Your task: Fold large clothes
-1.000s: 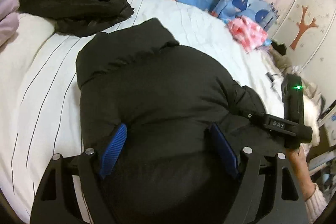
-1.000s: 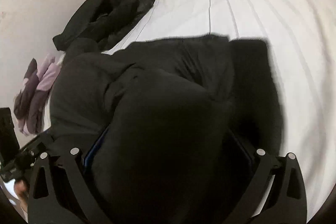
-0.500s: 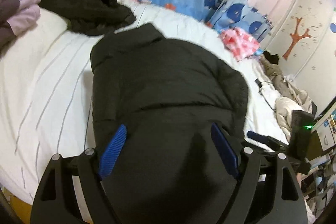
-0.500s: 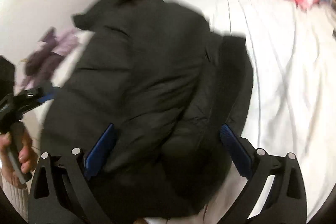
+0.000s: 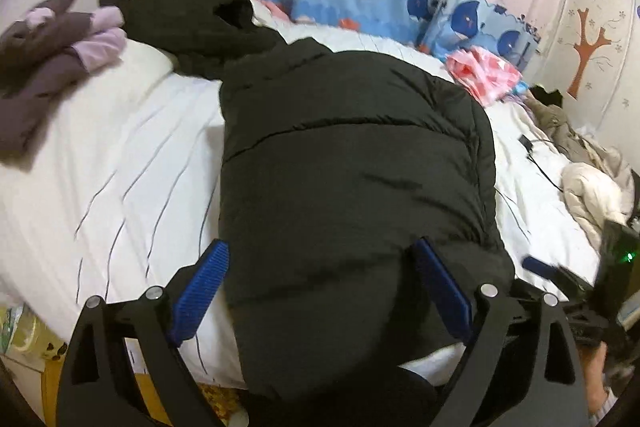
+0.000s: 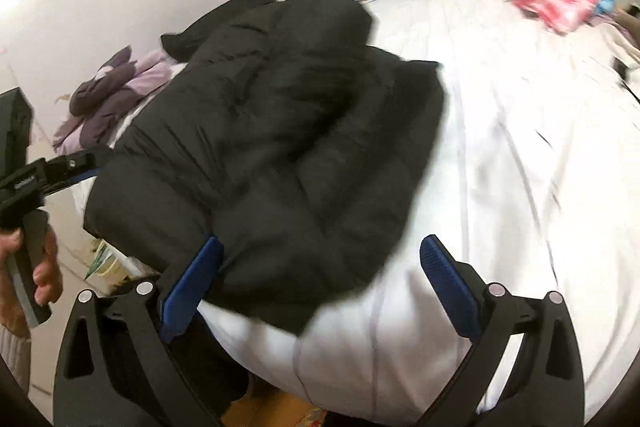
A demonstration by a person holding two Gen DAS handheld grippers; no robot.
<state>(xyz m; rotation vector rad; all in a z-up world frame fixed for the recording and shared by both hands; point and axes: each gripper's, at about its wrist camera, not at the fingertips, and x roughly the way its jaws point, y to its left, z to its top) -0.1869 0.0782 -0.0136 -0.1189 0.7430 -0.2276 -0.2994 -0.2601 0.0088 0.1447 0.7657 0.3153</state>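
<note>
A large black puffer jacket (image 5: 352,171) lies folded on the white striped bed (image 5: 120,163), its near end hanging over the bed's front edge. It also shows in the right wrist view (image 6: 272,147). My left gripper (image 5: 320,287) is open, its blue pads either side of the jacket's near end, gripping nothing. My right gripper (image 6: 320,279) is open and empty above the jacket's near right corner. The right gripper shows at the far right of the left wrist view (image 5: 580,291); the left gripper shows at the left edge of the right wrist view (image 6: 36,183).
A second black garment (image 5: 196,23) lies at the head of the bed. Purple clothes (image 5: 48,51) lie far left. A pink cloth (image 5: 484,75) and whale-print pillows (image 5: 360,3) lie at the back. A cream quilt (image 5: 592,191) is heaped at the right.
Both grippers have drawn back from the jacket toward the bed's front edge, and more of the bed shows. The right gripper's jaws now stand clear of the fabric. The jacket stays on the bed.
</note>
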